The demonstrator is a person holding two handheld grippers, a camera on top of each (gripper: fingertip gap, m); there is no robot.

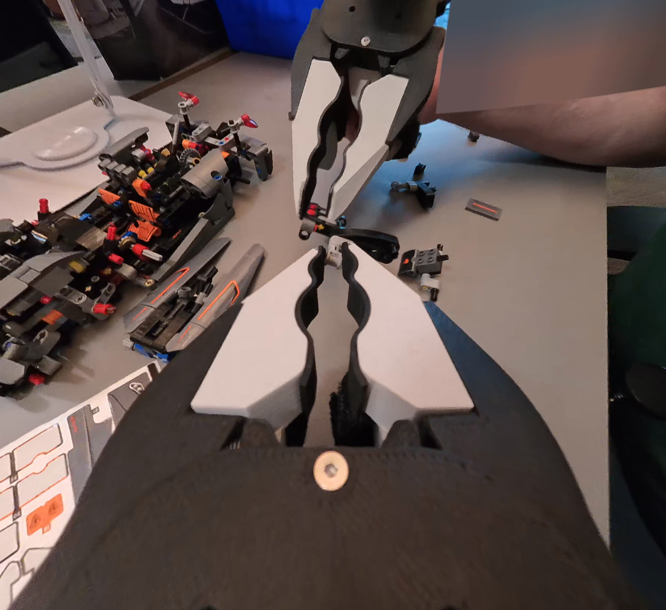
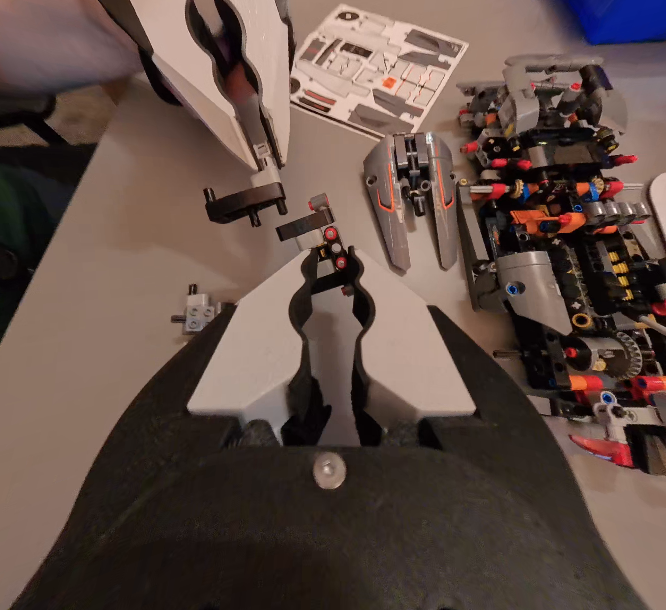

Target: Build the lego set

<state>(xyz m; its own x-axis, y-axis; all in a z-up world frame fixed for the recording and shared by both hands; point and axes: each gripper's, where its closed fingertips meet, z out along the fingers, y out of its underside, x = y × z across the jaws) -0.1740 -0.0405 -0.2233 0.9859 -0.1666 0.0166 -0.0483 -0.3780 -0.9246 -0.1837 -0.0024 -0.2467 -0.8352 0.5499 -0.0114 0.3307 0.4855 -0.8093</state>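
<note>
My left gripper [image 1: 333, 253] is shut on a small light grey piece [image 1: 334, 254] joined to a black curved part [image 1: 374, 243]. In the right wrist view the left gripper [image 2: 268, 160] comes in from the upper left, and the black part [image 2: 245, 203] hangs below its tips with pins sticking out. My right gripper [image 2: 329, 261] is shut on a small sub-assembly [image 2: 313, 228] of a black beam, grey pieces and red pins. It also shows in the left wrist view [image 1: 313, 212]. The two held parts are close together but apart, above the grey table [image 2: 144, 232].
The large car chassis [image 1: 126, 218] [image 2: 562, 232] and a grey hood section with orange stripes [image 1: 187, 301] [image 2: 411, 203] lie beside the grippers. There is a sticker sheet [image 2: 378, 66], a blue bin [image 1: 266, 5], loose pieces [image 1: 425, 259] [image 2: 196, 311] and a person's arm [image 1: 540, 128]. Left tips to right tips: about 5 cm.
</note>
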